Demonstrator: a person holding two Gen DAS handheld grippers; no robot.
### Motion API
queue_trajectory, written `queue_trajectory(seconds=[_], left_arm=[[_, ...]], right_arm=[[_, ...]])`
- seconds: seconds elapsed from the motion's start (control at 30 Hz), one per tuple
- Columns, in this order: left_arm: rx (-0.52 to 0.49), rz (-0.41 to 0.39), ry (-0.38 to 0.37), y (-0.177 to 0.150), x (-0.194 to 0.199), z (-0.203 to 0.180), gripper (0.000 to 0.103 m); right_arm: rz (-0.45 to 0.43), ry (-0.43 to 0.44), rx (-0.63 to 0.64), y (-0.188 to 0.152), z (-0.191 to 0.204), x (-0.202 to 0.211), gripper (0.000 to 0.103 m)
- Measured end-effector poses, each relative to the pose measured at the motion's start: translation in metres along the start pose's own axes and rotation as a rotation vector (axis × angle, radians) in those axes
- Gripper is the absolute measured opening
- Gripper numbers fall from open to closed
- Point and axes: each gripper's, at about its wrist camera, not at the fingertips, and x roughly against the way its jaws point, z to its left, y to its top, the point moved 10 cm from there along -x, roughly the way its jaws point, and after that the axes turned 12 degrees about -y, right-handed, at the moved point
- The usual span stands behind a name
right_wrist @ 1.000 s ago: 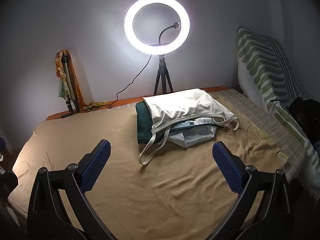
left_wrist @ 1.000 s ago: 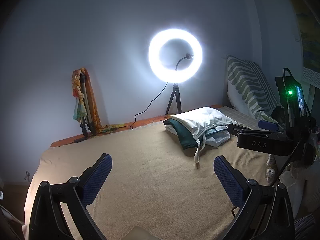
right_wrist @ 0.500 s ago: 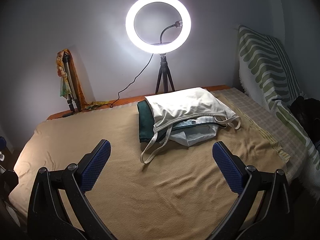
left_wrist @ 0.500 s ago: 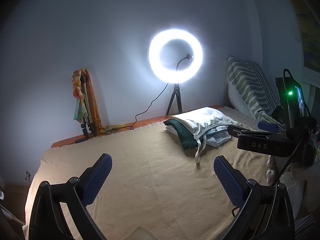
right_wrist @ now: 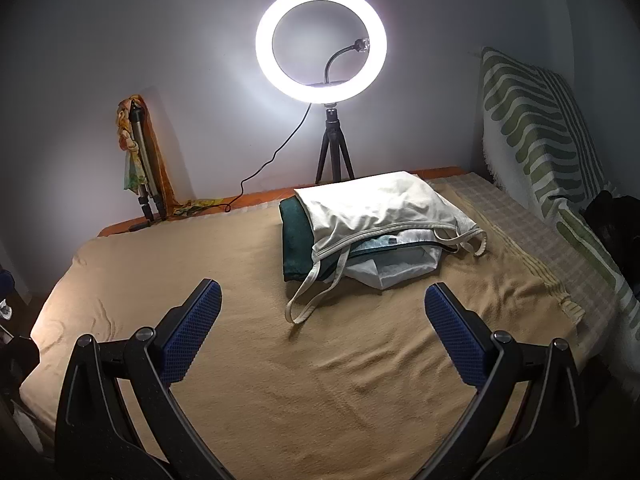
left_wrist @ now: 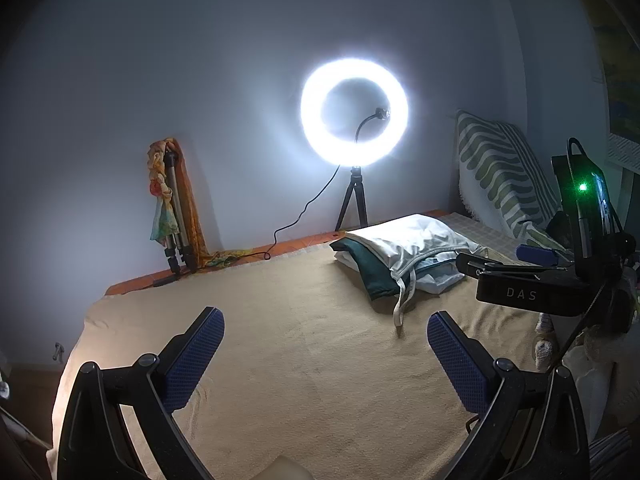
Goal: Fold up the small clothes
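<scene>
Taking the glowing white ring light on its small black tripod (right_wrist: 321, 42) as the landmark: far to its left, a folded silver tripod draped with an orange patterned scarf (right_wrist: 140, 160) is leaning against the wall. In front of the light, the bed with the tan blanket (right_wrist: 220, 264) is carrying the small pile of clothes (right_wrist: 372, 232), which is lying just before the tripod's feet; a white strappy top (right_wrist: 376, 208) is sitting on top of a dark green folded garment (right_wrist: 296, 236), its straps trailing forward onto the blanket.

The left tongs (left_wrist: 325, 354) are gaping wide, gripping nothing, hovering over bare blanket well short of the pile. The right tongs (right_wrist: 323, 326) are likewise spread wide and empty, pointing at the pile without touching it.

To the light's right, a green-and-white striped cushion (right_wrist: 536, 128) is leaning at the bed's edge.
</scene>
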Motion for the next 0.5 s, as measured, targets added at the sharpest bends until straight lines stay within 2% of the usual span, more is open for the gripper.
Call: queue_trajectory(seconds=[0.5], left_arm=[[-0.011, -0.001, 0.011, -0.0013, 0.0012, 0.0006, 0.103]], right_arm=[[0.003, 0.0, 0.003, -0.0011, 0.0007, 0.0003, 0.103]])
